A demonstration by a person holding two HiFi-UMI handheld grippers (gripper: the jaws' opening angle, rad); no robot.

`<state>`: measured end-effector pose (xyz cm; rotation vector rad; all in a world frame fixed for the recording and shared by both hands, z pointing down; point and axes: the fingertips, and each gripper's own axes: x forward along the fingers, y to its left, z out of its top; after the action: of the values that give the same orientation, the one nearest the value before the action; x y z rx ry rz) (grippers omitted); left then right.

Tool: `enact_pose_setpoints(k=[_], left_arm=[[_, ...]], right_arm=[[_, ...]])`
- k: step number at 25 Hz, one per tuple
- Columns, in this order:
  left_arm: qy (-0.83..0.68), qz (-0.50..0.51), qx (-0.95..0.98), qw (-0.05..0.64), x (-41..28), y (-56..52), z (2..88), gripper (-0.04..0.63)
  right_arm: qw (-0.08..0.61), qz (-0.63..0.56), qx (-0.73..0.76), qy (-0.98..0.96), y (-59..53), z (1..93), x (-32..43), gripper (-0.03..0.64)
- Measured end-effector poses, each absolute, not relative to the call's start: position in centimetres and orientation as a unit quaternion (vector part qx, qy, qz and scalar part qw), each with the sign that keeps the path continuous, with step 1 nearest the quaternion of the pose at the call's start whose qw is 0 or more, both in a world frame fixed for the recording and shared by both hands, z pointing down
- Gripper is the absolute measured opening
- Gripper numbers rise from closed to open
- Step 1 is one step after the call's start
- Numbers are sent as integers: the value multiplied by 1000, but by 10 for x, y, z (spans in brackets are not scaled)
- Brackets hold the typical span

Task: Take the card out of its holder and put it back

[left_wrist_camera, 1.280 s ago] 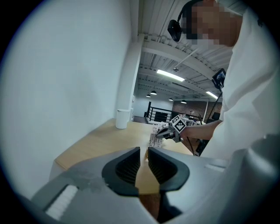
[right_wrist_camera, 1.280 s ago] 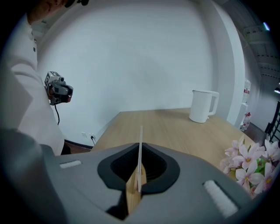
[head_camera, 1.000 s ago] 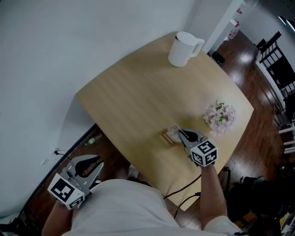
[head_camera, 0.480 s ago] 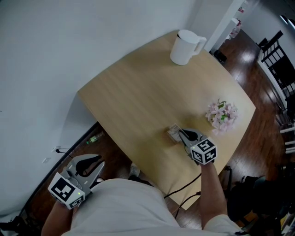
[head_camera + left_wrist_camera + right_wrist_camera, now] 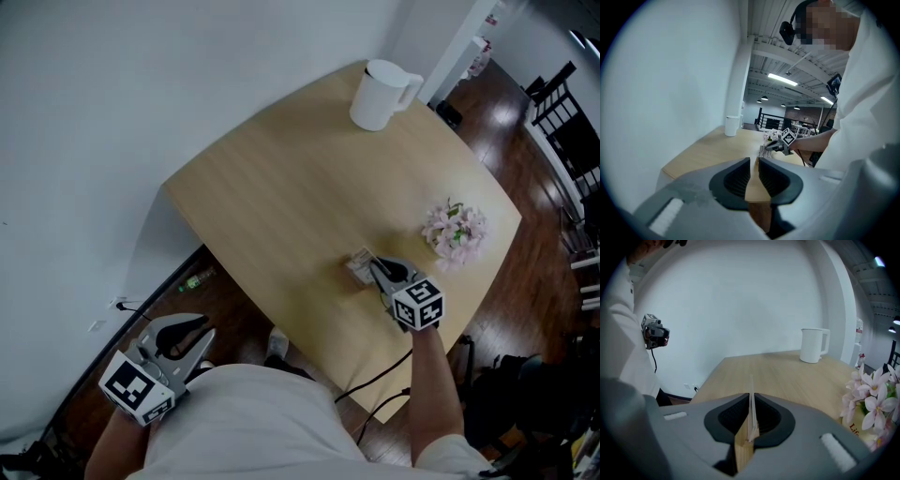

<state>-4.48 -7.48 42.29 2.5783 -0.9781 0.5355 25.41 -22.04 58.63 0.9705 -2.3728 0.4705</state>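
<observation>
Little has shifted since the earlier frame: the right gripper (image 5: pixel 374 266) sits at the same spot near the table's (image 5: pixel 281 187) front edge, though the tan holder seen then beside the card (image 5: pixel 359 267) is now hard to tell apart from it. Its jaws are clamped on the thin card, held upright and edge-on, while the left gripper (image 5: pixel 754 163) hangs off the table, empty, jaws a slit apart. Best to keep the card vertical, move it straight along the slot, and let go only once seated.
</observation>
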Motion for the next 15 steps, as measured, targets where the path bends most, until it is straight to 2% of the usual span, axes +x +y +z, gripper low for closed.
enact_pose_setpoints(k=[8, 15], left_arm=[[-316, 187, 916, 162, -61, -61, 421, 63], [-260, 181, 937, 145, -91, -34, 417, 63]], right_arm=[[257, 150, 431, -852, -202, 551, 249, 141], [253, 119, 513, -812, -141, 502, 229, 166]])
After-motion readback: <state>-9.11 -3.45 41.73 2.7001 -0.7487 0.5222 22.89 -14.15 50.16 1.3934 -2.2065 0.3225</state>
